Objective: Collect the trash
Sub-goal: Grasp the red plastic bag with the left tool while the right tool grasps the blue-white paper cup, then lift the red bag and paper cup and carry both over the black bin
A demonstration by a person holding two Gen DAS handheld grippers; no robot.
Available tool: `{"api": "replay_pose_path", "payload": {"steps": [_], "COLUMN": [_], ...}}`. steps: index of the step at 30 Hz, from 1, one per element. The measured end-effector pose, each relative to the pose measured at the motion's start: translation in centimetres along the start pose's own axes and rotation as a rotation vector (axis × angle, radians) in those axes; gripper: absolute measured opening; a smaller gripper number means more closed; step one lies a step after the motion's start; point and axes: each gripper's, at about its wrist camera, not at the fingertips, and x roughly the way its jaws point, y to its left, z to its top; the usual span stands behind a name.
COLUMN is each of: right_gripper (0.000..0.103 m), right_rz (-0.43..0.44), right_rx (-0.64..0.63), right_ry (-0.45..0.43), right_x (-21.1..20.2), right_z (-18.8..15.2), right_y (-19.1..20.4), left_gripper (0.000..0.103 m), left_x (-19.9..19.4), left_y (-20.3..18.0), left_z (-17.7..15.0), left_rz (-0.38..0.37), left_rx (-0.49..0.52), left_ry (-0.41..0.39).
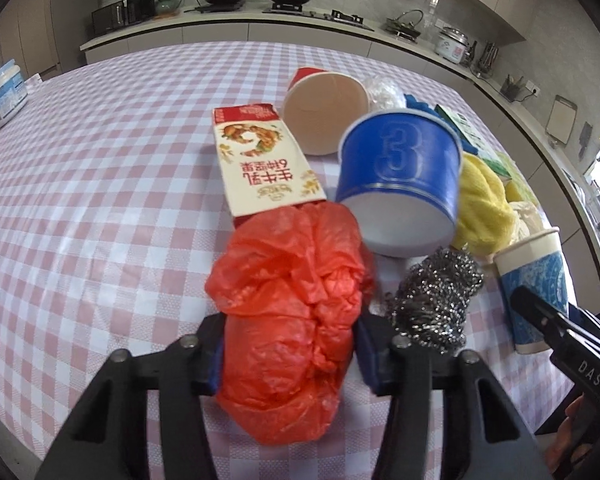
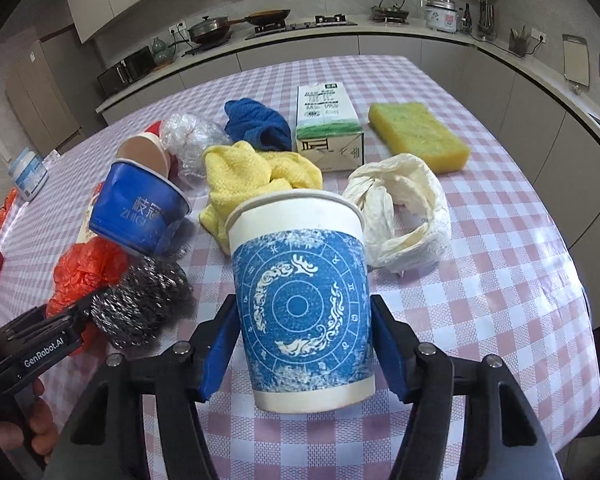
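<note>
A crumpled red plastic bag (image 1: 292, 280) lies on the pink-checked tablecloth (image 1: 100, 200). My left gripper (image 1: 290, 356) is shut on its near end, with the blue pads pressing in from both sides. A white paper cup with a blue zodiac print (image 2: 300, 280) stands upright between the blue pads of my right gripper (image 2: 304, 344), which touch its sides. That cup (image 1: 536, 280) also shows at the right of the left wrist view. The red bag (image 2: 84, 268) appears at the left of the right wrist view.
Around the bag lie a red-and-white carton (image 1: 260, 160), a blue bowl marked 3 (image 1: 400, 168), a tipped red cup (image 1: 324, 116) and steel wool (image 1: 436, 296). Behind the cup are a yellow cloth (image 2: 252, 176), blue cloth (image 2: 256, 124), white bag (image 2: 400, 216), green carton (image 2: 328, 128) and sponge (image 2: 416, 136).
</note>
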Motion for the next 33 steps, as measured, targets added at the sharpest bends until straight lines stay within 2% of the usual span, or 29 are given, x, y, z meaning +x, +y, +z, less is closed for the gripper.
{"api": "replay_pose_path", "payload": {"steps": [5, 13, 19, 25, 33], "right_gripper": [0.063, 0.063, 0.063, 0.063, 0.063], "right_rz": [0.018, 0.034, 0.039, 0.037, 0.072], "right_rx": [-0.008, -0.010, -0.001, 0.010, 0.024], "right_ry": [-0.010, -0.047, -0.067, -0.091, -0.110], "right_x": [-0.4, -3.1, -4.6, -6.4, -8.1], "right_z": [0.0, 0.0, -0.4, -0.8, -1.0], "right_y": [0.0, -0.2, -0.9, -2.6, -7.7], "left_gripper": [0.043, 0.042, 0.042, 0.042, 0.042], "left_x": [-1.1, -4.0, -5.4, -6.3, -6.1], "left_y": [0.2, 1.0, 0.3, -2.6, -8.6], "left_z": [0.0, 0.4, 0.5, -0.2, -0.8], "left_rz": [-0.017, -0.016, -0.035, -0.070, -0.093], "left_rx": [-0.013, -0.019, 0.009, 0.041, 0.071], "left_ry": [-0.037, -0.099, -0.138, -0.153, -0.176]}}
